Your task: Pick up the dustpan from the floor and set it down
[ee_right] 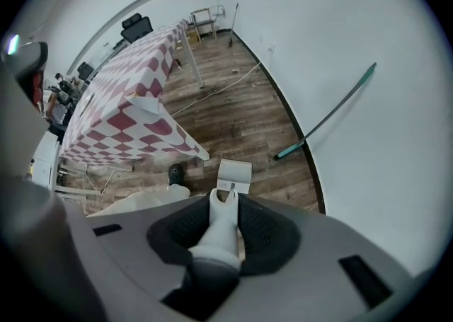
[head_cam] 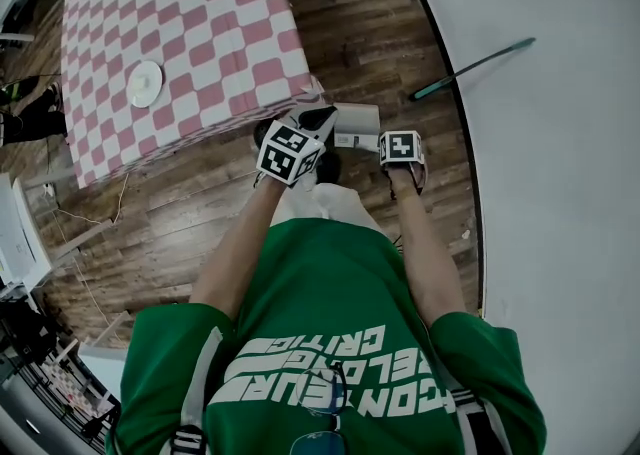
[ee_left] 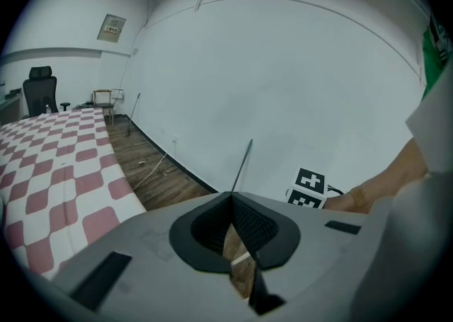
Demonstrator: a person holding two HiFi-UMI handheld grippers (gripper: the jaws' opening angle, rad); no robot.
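Item, your right gripper (ee_right: 225, 204): jaws clamped on the upright handle of the white dustpan (ee_right: 233, 175), its pan at twelve o'clock, low by the floor (ee_right: 241, 122). Item, your left gripper (ee_left: 231, 197): closed, empty. Grasp looks made; lift and set-down remain.

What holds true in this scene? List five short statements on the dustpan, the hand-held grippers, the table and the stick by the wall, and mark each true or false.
1. The right hand-held gripper grips the dustpan by its white handle. True.
2. A white plate lies on the tablecloth. True.
3. The long green-tipped stick lies flat on the table. False: it leans against the white wall, with its foot on the floor.
4. The tablecloth is plain blue. False: it has red and white checks.
5. The left hand-held gripper holds the dustpan. False: nothing is between its jaws.
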